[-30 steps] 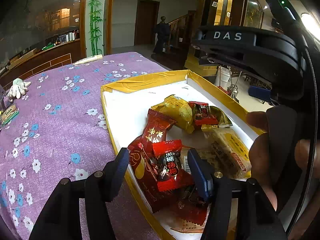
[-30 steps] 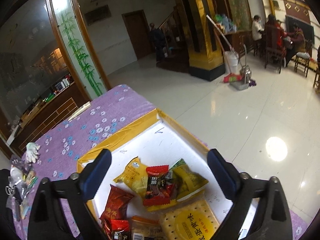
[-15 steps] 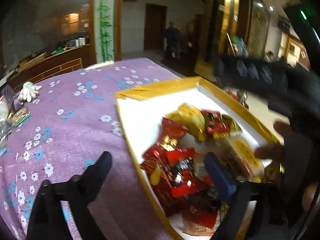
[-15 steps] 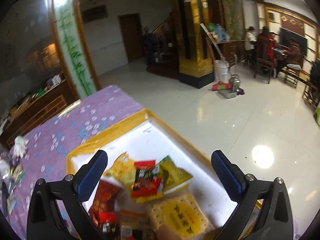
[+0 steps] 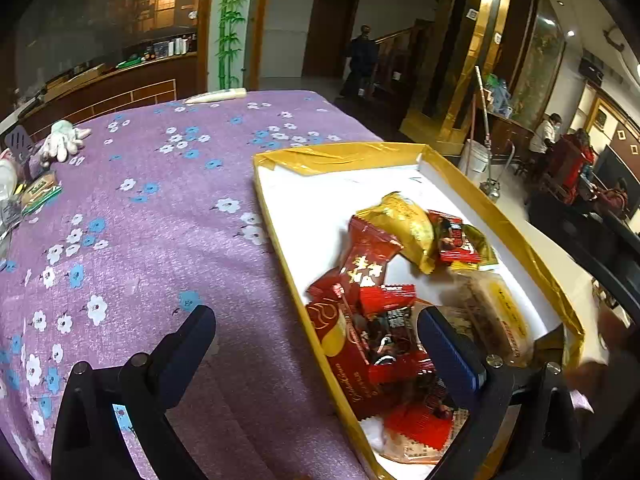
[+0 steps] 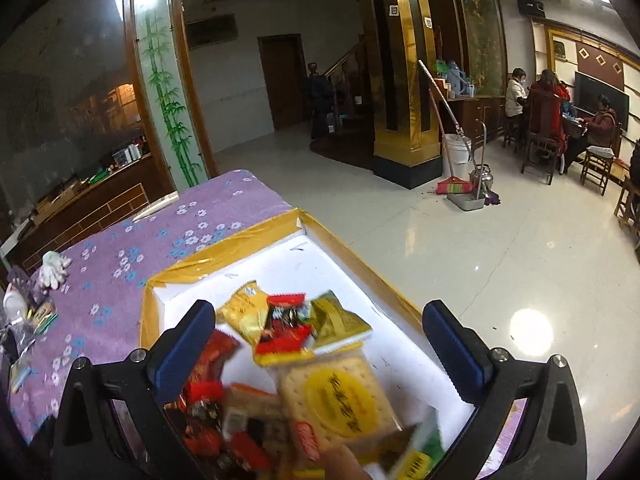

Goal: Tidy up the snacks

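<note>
Presently: left hand-held gripper [image 5: 316, 340] apart, empty, straddling near rim of gold-edged box [image 5: 276, 240] on purple-clothed bench [image 5: 140, 240]. Right hand-held gripper [image 6: 316, 340] likewise apart, empty, above snack pile [image 6: 280, 380] directly below and ahead. Red packet [image 5: 384, 320] just inside left's right finger. Advisable: shift left inward past rim, descend squarely, close on one wrapper only.

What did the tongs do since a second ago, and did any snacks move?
The left tongs opened wide and let go of the red candy, which now lies in the yellow box among the other snacks. They also swung left, partly over the purple cloth. The right tongs stayed open and empty above the box; the snack pile looks unchanged.
</note>
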Demonstrator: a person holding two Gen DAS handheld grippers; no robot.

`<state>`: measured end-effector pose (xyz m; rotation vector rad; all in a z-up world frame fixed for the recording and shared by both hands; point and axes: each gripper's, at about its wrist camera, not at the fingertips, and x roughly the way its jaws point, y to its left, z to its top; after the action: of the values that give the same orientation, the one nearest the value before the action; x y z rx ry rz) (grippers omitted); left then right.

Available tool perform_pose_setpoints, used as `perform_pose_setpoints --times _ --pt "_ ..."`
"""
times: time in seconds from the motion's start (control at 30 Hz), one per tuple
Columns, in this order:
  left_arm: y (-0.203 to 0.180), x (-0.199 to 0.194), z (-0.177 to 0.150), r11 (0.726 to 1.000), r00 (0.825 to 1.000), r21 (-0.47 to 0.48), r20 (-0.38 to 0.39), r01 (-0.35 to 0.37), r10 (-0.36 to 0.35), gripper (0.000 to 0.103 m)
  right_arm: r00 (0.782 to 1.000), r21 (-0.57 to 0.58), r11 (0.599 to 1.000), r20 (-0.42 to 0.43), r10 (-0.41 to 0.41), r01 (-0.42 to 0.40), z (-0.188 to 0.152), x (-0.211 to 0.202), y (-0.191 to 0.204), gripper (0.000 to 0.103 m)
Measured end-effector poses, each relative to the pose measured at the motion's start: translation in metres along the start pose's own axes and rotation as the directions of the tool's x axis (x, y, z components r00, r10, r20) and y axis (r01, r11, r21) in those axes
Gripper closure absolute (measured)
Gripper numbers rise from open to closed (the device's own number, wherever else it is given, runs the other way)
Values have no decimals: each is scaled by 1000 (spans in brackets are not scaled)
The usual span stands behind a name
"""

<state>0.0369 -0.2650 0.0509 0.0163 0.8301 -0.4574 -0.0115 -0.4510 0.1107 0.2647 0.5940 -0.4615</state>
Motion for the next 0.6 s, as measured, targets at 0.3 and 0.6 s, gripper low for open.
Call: perform_pose_setpoints --times 0.3,0.6 --pt "-8 -21 -3 997 998 68 41 -40 37 1 998 15 999 29 50 -50 -29 -47 -34 0" --pt "1 -64 -23 966 977 148 38 -211 208 1 998 -19 999 49 40 -40 -62 -76 -48 0"
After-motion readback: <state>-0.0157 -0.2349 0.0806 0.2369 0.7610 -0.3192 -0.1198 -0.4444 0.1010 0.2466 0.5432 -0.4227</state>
